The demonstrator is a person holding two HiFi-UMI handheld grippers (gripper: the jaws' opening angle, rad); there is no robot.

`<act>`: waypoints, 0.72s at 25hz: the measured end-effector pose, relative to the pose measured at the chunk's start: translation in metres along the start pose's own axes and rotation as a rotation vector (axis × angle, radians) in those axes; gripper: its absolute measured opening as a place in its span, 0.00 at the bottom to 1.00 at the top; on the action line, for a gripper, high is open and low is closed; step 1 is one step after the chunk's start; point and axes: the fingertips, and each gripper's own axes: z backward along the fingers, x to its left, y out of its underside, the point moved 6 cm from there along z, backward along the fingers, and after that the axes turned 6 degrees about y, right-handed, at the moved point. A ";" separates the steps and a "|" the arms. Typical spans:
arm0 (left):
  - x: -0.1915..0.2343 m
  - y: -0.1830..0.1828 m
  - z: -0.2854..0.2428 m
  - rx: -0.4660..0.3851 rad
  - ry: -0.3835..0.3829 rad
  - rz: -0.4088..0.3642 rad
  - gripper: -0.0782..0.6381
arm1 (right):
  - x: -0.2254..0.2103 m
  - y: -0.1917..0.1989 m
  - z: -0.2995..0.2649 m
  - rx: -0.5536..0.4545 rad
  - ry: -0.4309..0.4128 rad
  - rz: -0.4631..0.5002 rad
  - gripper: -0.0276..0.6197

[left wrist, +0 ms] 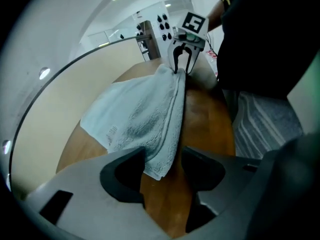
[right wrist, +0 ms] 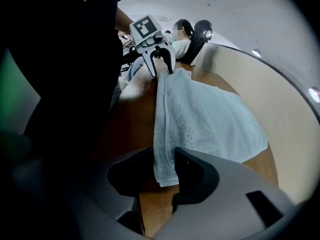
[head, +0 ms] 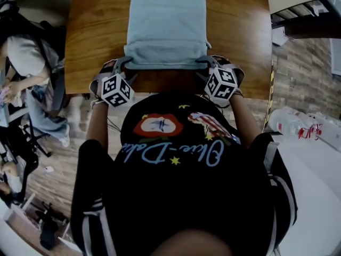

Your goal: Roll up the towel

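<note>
A light blue towel point(head: 166, 25) lies flat on the wooden table point(head: 96, 31), its near edge slightly bunched. My left gripper point(head: 121, 64) is at the near left corner and my right gripper point(head: 211, 62) at the near right corner. In the left gripper view the towel point(left wrist: 140, 114) corner hangs between the open jaws of the left gripper point(left wrist: 162, 156), resting on one jaw with bare wood showing beside the other. In the right gripper view the towel point(right wrist: 210, 119) corner sits between the jaws of the right gripper point(right wrist: 164, 154), close to both.
The table's near edge is right against my body. A seated person point(head: 21, 63) and chairs are at the left. Plastic bottles point(head: 293, 124) lie on a white surface point(head: 319, 185) at the right. Bare wood flanks the towel on both sides.
</note>
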 end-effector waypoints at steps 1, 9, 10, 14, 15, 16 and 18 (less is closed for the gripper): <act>0.000 0.000 0.000 0.004 0.011 -0.009 0.42 | 0.000 0.001 0.001 -0.005 0.000 -0.005 0.23; -0.006 0.000 0.012 0.017 0.007 -0.028 0.14 | -0.003 -0.001 0.023 -0.105 -0.034 -0.154 0.10; -0.008 0.001 0.016 0.008 0.018 -0.014 0.14 | -0.002 -0.001 0.026 -0.124 -0.056 -0.184 0.10; -0.016 0.002 0.035 -0.053 0.080 0.068 0.14 | 0.003 -0.002 0.041 -0.191 -0.185 -0.351 0.10; -0.014 0.001 0.041 -0.071 0.090 0.093 0.14 | 0.001 -0.003 0.044 -0.211 -0.203 -0.394 0.10; -0.011 0.000 0.046 -0.086 0.092 0.116 0.14 | -0.002 -0.003 0.047 -0.234 -0.213 -0.438 0.10; 0.003 -0.003 0.053 -0.110 0.071 0.146 0.14 | -0.014 -0.003 0.051 -0.286 -0.212 -0.519 0.10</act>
